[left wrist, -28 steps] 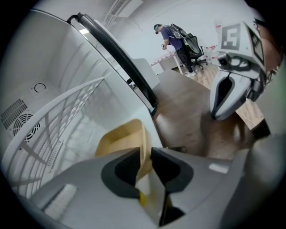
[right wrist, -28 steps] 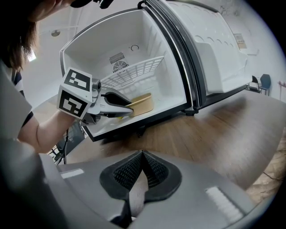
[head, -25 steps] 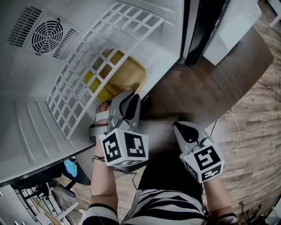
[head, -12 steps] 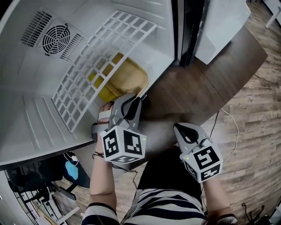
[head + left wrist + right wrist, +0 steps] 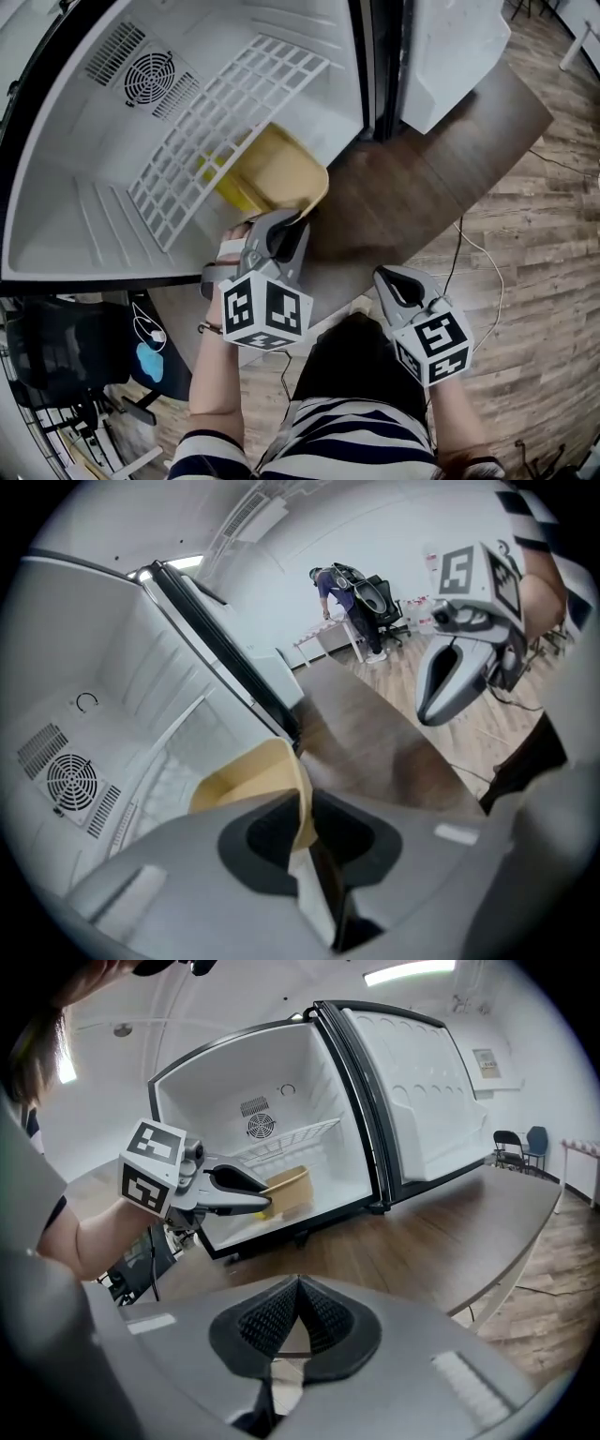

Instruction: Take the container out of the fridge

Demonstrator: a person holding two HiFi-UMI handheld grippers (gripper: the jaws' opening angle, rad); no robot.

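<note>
A tan-yellow container [image 5: 272,173] lies tilted at the mouth of the open white fridge [image 5: 75,234], its back part still under the white wire shelf [image 5: 216,122]. My left gripper [image 5: 298,220] is shut on the container's near rim; in the left gripper view the thin rim [image 5: 298,794] is pinched between the jaws of the left gripper [image 5: 302,822]. My right gripper [image 5: 386,274] hangs shut and empty over the brown table, to the right and nearer the body. The right gripper view shows the right gripper [image 5: 298,1290] far from the container [image 5: 286,1188] and the left gripper [image 5: 258,1206].
The fridge door [image 5: 450,47] stands swung open at the right. A fan grille [image 5: 150,80] sits on the fridge's back wall. The round brown table [image 5: 422,178] bears the fridge. A cable [image 5: 487,272] trails over the wooden floor, and a dark chair [image 5: 56,347] stands at the left.
The left gripper has drawn the container out from under the wire shelf toward the fridge's mouth. The right gripper has stayed about where it was.
</note>
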